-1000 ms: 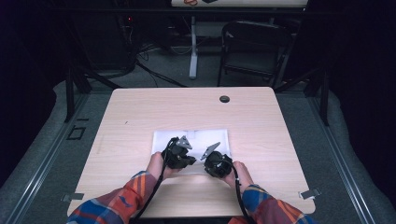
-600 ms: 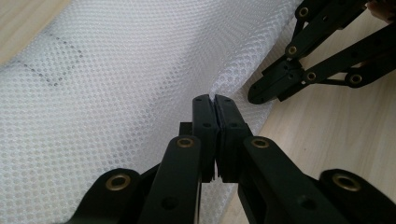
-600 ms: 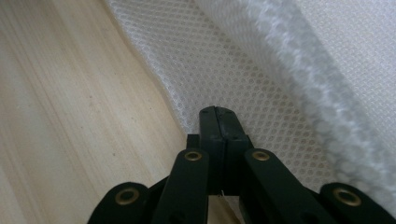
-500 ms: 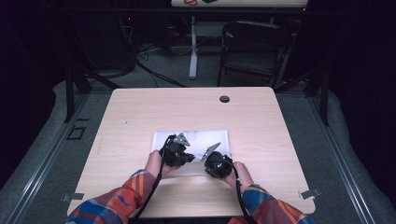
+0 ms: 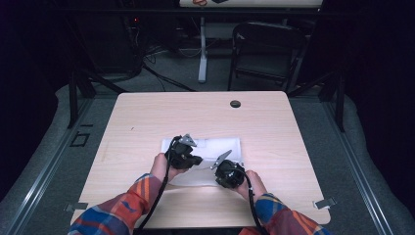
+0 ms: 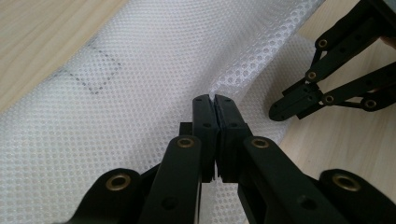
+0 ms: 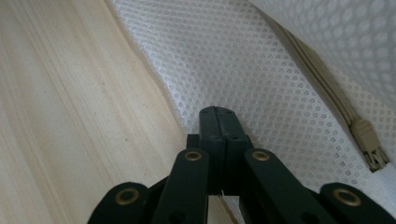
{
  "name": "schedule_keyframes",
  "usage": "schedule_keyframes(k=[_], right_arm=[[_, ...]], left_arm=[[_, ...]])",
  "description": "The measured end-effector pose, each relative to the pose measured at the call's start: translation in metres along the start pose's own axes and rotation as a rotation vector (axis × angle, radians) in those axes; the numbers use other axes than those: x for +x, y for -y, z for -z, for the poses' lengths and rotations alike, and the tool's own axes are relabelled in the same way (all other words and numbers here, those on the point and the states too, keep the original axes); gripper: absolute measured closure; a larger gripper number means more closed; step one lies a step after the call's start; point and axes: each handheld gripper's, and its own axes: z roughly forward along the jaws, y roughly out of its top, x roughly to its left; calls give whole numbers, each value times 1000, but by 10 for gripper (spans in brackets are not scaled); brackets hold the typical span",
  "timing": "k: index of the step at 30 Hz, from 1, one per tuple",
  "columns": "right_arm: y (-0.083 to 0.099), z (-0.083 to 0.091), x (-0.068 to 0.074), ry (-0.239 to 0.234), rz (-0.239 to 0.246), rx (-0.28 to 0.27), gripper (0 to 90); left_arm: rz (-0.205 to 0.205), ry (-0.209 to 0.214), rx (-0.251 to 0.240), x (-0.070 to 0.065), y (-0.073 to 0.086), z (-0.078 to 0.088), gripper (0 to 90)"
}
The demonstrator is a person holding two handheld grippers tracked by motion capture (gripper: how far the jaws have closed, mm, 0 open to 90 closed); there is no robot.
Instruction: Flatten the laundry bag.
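A fixed overhead camera looks forward and down on the wooden table [image 5: 147, 127]; two gripper-mounted cameras look close along closed jaws, all sharing the white mesh bag [image 6: 140, 93].

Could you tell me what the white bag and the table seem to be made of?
The white bag looks like soft synthetic mesh: rows of tiny holes, slightly translucent, with a beige zipper. The table appears pale wood or wood-look laminate, matte, with straight grain lines.

A pale wooden table [image 5: 147, 122] is seen on grey carpet [image 5: 49, 161], a round dark grommet [image 5: 235, 104] set at its twelve o'clock edge. Beyond, toward one o'clock, a black folding chair [image 5: 264, 54] is parked in dim light.
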Motion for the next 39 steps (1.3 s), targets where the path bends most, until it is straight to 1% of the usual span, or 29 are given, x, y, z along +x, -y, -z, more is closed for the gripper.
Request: schedule_keyframes(k=[2,5,7,16,18,19,20,21,22,26,31,34,35,36,38,39], right_arm=[[0,1,1,-2,2,8,900],[1,1,1,-3,3,9,900],[1,1,1,-4,3,10,900],[1,2,1,-8,8,21,900],[1,2,0,-10,13,27,900],[1,3,1,-12,12,30,900],[1,3,1,-13,11,30,900],[2,3,1,-16,8,29,900],[2,3,0,-17,8,29,900],[2,3,0,-26,2,30,900],[3,4,0,-31,0,36,900],[3,5,-1,-34,4,44,900],[3,4,0,-39,0,39,900],[3,4,0,-40,1,37,900],[3,4,-1,-41,3,40,900],[3,4,-1,-47,-1,33,900]], left_arm=[[-5,-2,10,2,-2,0,884],[5,-10,6,5,-6,1,884],[0,-16,10,7,-8,2,885],[5,-41,12,16,-18,7,886],[7,-53,11,18,-21,10,887],[8,-51,10,19,-21,10,887],[5,-59,11,20,-23,11,887],[12,-60,6,22,-24,12,887],[6,-64,9,23,-25,13,886],[14,-78,-1,27,-30,16,887],[13,-94,1,32,-36,20,886],[4,-109,2,35,-41,23,886],[4,-110,3,36,-43,24,886],[-3,-124,3,37,-46,26,887],[-3,-126,3,38,-48,27,887],[-5,-128,2,39,-50,28,887]])
